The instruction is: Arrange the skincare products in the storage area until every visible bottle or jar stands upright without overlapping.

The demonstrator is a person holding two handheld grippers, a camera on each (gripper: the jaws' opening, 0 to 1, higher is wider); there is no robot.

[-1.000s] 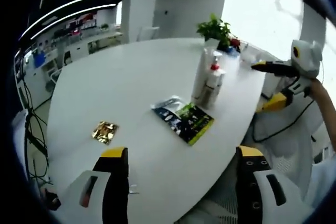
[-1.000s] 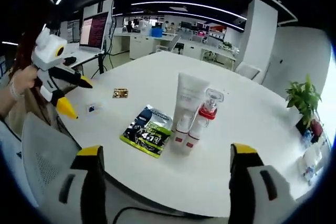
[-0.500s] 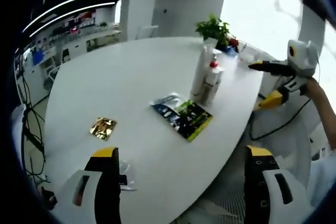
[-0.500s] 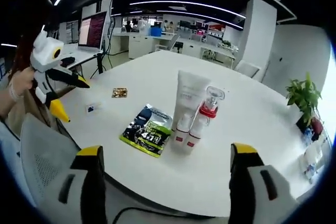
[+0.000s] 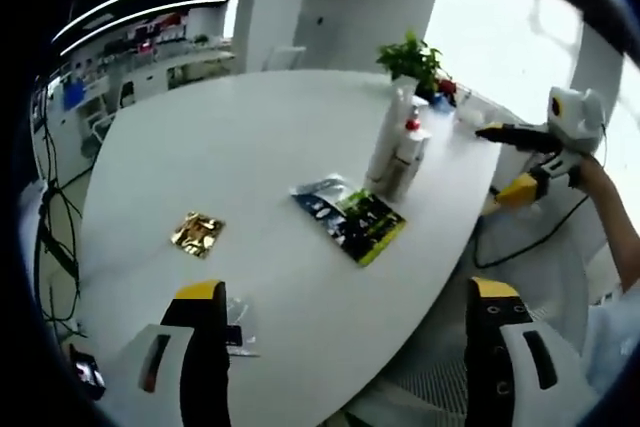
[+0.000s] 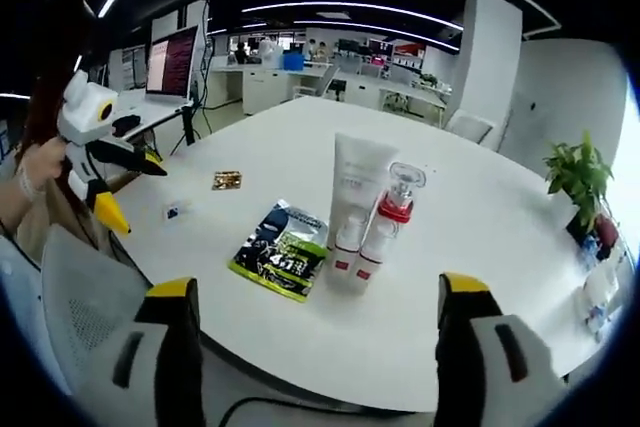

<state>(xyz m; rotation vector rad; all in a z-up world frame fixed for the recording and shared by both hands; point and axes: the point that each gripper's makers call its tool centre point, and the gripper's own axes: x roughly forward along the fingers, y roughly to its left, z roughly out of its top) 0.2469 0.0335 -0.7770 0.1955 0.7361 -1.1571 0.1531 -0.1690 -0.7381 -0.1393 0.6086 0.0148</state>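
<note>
A tall white tube (image 6: 358, 187) stands upright on the white table (image 6: 480, 237), touching a clear pump bottle with a red collar (image 6: 389, 215) and a small white bottle (image 6: 347, 241) in front. The same cluster, the tube (image 5: 388, 137) and the pump bottle (image 5: 409, 147), appears in the left gripper view. My left gripper (image 5: 355, 347) is open at the table's near edge. My right gripper (image 6: 315, 347) is open, off the table edge, well short of the bottles. Each gripper also shows from the other side: the left gripper (image 6: 105, 172) and the right gripper (image 5: 520, 162), jaws apart.
A dark green-and-blue sachet (image 6: 282, 251) lies flat beside the bottles. A small gold packet (image 5: 198, 233) and a tiny clear packet (image 5: 237, 332) lie further along the table. A potted plant (image 6: 580, 187) stands at the far end. A mesh chair (image 6: 80, 307) sits below the edge.
Both views have shifted slightly with the hands. The bottles and packets have not moved, and both grippers stay open.
</note>
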